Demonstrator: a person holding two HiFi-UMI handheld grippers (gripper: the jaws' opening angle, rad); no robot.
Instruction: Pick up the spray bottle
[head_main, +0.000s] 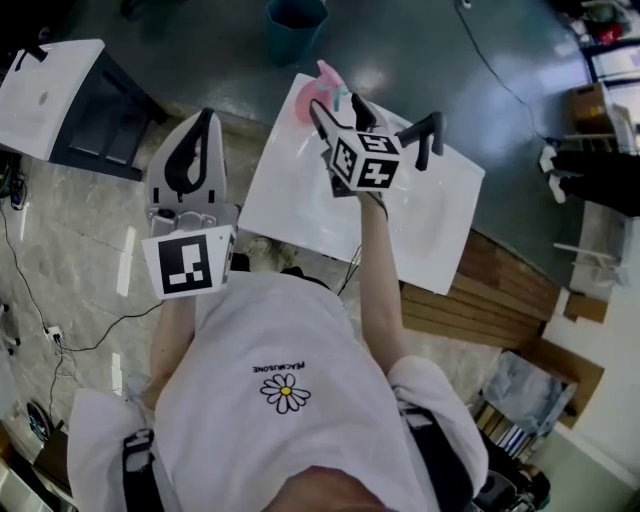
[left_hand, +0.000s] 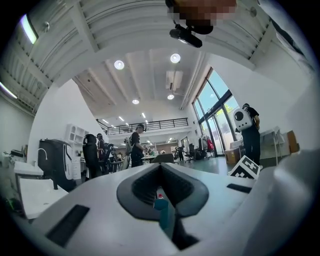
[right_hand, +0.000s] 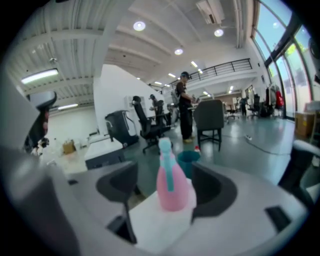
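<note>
Two white desks are in the head view. The larger desk (head_main: 440, 215) lies under the right tool, and a second desk (head_main: 48, 92) stands well apart at the upper left on a dark base. One teal bin (head_main: 295, 25) stands on the grey floor just beyond the far corner of the larger desk.

There are two tools, one in each hand. The left tool (head_main: 203, 120) is held off the side of the desk over the pale floor. Its jaws are pressed together at the tips with nothing gripped. The right tool (head_main: 376, 115) reaches out over the desk with its jaws spread wide.

There is one spray bottle (right_hand: 172, 182). It stands upright near the far left corner of the larger desk, with the bin behind it. In the right gripper view it sits in the gap between the spread jaws, and neither pad touches it. Its body is pink, rounded and broad at the base and narrowing toward the neck. It has a pale blue-green spray head, and a strip of the same colour runs down its front. Its far side is hidden.
</note>
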